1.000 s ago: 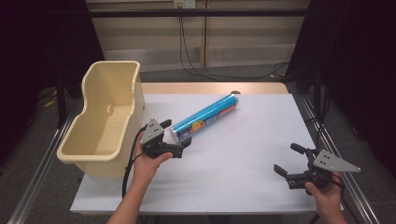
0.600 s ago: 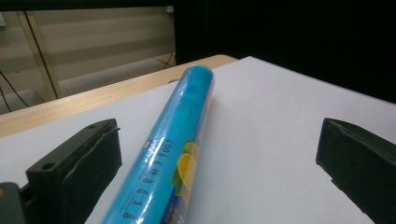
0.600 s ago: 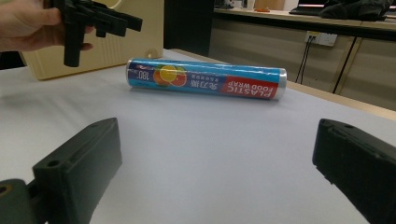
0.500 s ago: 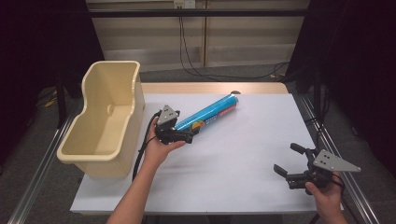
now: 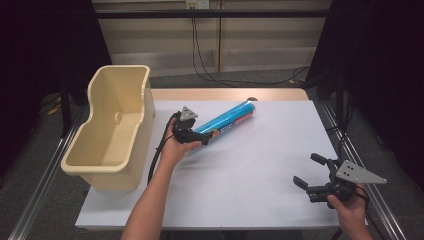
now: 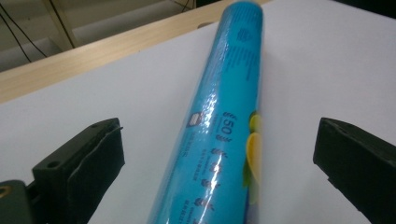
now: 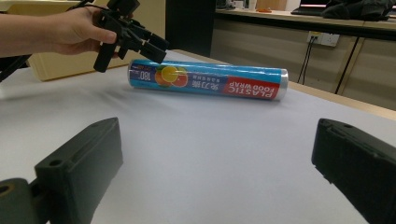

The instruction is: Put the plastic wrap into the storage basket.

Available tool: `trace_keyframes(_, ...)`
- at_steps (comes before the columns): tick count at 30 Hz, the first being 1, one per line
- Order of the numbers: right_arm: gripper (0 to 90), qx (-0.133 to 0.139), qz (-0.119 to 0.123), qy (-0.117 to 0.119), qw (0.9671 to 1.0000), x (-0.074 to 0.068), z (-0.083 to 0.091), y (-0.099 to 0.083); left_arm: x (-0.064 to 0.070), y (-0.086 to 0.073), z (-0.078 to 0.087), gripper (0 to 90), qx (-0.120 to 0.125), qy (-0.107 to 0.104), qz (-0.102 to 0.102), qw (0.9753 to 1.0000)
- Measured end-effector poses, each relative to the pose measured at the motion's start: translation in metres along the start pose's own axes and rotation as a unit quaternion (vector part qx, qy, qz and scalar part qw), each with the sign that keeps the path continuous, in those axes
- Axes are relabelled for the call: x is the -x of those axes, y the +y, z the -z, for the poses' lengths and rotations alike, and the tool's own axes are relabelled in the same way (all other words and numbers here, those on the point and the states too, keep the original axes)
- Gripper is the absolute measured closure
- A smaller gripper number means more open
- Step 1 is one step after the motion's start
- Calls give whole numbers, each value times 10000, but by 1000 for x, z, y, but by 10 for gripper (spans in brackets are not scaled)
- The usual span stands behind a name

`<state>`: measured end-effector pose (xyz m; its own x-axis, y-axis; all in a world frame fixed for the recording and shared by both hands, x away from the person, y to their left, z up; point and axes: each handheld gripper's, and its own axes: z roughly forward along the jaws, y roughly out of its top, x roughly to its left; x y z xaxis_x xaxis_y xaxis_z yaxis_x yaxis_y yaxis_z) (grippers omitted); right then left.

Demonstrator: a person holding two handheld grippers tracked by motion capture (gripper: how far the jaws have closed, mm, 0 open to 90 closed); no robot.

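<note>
Roll of plastic food wrap (image 5: 224, 121), blue, lying flat on the white table (image 5: 260, 165), slanting away from the cream bin (image 5: 112, 125) that stands just beside its near end. Left gripper (image 5: 196, 136) is right on that near end, jaws spread wide either side of the roll, and from the left gripper view (image 6: 219, 121) neither pad touches it: no grip yet. Right gripper (image 5: 312, 175) sits well apart from the roll, toward the table's near right corner, jaws wide with nothing between them. My read: the reach is done; the squeeze, the lift and, likely, the carry to the bin are all left. Hard to tell: the roll's near end is cut off at the bottom of the left gripper view, and the bin's floor is partly hidden by its own wall.
</note>
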<state>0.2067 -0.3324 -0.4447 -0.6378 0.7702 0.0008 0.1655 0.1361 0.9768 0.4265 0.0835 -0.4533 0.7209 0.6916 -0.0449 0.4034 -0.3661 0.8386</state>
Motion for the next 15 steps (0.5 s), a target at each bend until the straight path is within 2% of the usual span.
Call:
trace_keyframes(2, 17, 7, -11, 6, 10000, 0, 0, 0, -3, -3, -7, 18, -175, 20, 51, 9998)
trace_keyframes(3, 17, 7, -11, 6, 10000, 0, 0, 0, -3, -3, -7, 18, -175, 20, 51, 9998)
trace_keyframes(5, 17, 0, 2, 15, 10000, 0, 0, 0, -6, -7, -11, 21, -351, 43, 8, 9994)
trace_keyframes(8, 17, 1, -1, 20, 10000, 0, 0, 0, -7, -10, -16, 25, -447, 110, 32, 9989)
trace_keyframes(9, 17, -3, 4, 17, 10000, 0, 0, 0, -7, -11, -17, 65, -518, 114, -4, 9986)
trace_keyframes(12, 17, -3, -2, 17, 10000, 0, 0, 0, -7, -12, -18, 97, -632, 46, -57, 9980)
trace_keyframes(13, 17, -3, -1, 22, 10000, 0, 1, 0, -6, -12, -18, 183, -649, -18, -25, 9979)
trace_keyframes(14, 17, -6, 0, 19, 10000, 1, 0, 0, -6, -12, -17, 195, -703, -42, -93, 9975)
trace_keyframes(15, 17, -6, -3, 25, 10000, 1, 0, 0, -3, -11, -15, 218, -833, -107, -254, 9961)
